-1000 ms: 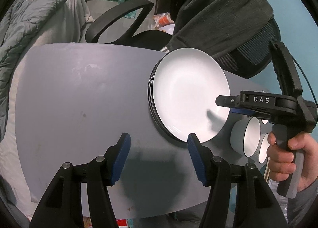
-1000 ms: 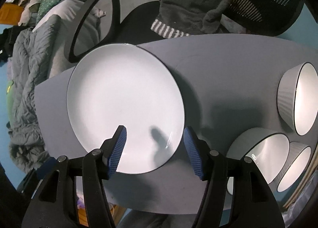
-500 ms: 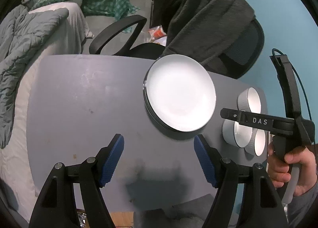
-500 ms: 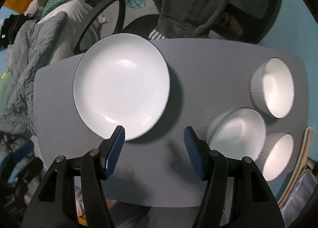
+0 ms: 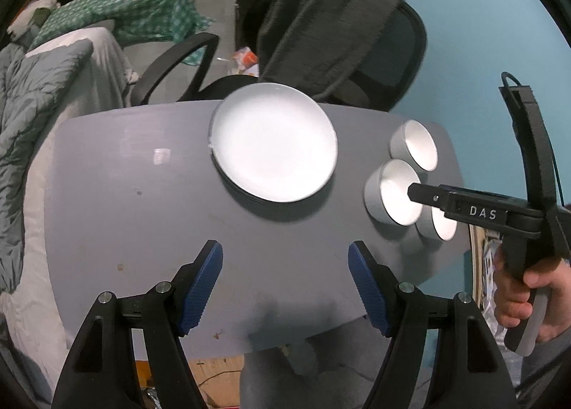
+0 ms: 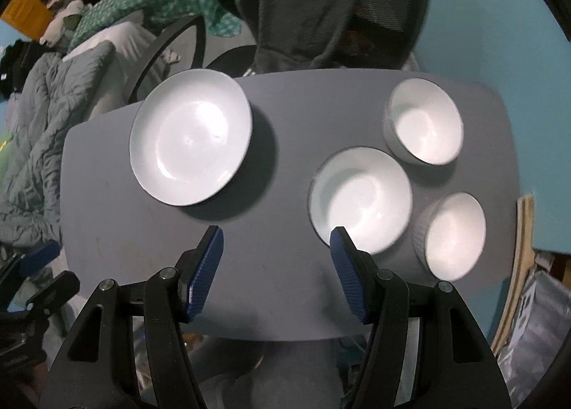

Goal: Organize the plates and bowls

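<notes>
A stack of white plates sits at the far middle of the grey table. Three white bowls stand at the right: a wide one, a far one and a near-right one. My left gripper is open and empty, high above the table's near edge. My right gripper is open and empty, above the table in front of the wide bowl; from the side it shows in the left wrist view.
A black office chair draped with a dark cloth stands behind the table. A bed with a grey quilt lies to the left. A teal wall is on the right. Cardboard and clutter lie on the floor under the near edge.
Both grippers have pulled back and up from the plates, open and empty. The right one has swung right, bringing all three bowls into view.
</notes>
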Motion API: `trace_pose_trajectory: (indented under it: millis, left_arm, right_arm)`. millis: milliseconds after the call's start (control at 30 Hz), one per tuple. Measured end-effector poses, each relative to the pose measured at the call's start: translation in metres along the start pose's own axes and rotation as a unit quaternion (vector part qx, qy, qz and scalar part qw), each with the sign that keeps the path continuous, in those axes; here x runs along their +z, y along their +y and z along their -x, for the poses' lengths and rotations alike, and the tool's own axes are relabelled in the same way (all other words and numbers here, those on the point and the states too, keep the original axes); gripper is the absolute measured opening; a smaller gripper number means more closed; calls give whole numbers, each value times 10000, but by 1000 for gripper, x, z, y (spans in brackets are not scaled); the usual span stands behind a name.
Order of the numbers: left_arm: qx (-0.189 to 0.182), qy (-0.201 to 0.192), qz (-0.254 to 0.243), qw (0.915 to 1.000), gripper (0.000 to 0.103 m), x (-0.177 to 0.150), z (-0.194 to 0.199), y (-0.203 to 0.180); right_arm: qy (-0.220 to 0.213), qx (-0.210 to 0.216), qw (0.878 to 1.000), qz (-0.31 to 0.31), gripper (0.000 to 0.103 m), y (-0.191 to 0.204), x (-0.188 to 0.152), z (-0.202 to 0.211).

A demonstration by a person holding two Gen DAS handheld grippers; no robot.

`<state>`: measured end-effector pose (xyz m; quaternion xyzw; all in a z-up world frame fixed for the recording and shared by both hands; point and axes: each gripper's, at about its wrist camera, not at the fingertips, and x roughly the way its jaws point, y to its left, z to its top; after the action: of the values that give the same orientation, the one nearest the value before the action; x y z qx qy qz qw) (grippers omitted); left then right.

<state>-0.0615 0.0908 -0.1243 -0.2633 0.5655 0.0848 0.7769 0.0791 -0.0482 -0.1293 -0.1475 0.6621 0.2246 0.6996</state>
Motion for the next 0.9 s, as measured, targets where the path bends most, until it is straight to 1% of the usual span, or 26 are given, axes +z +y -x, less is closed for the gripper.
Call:
trace_pose_trajectory:
  millis: [133, 233, 367, 533, 900]
  left_arm:
    - [-38, 60, -273, 9996, 74, -2, 1, -15]
    - [-49, 61, -501, 9987, 74, -1, 2, -29]
    - [-50, 52, -681, 9977, 74, 1, 2, -44]
    - [-119, 37, -796, 9968, 74, 9, -3, -65]
    - [-169, 79, -834, 9963, 74, 25, -19, -105]
  right_arm:
    - [-129, -192, 9997, -77, 62, -12, -11, 13]
    - [-203, -247, 9994, -150, 62, -22, -17, 22]
    - [-305, -368, 9986, -207, 62, -33, -23, 33]
    - [-421, -530, 9975, -207, 62, -48, -28, 45]
    - [-399, -474, 9977, -277, 62, -87, -24, 55]
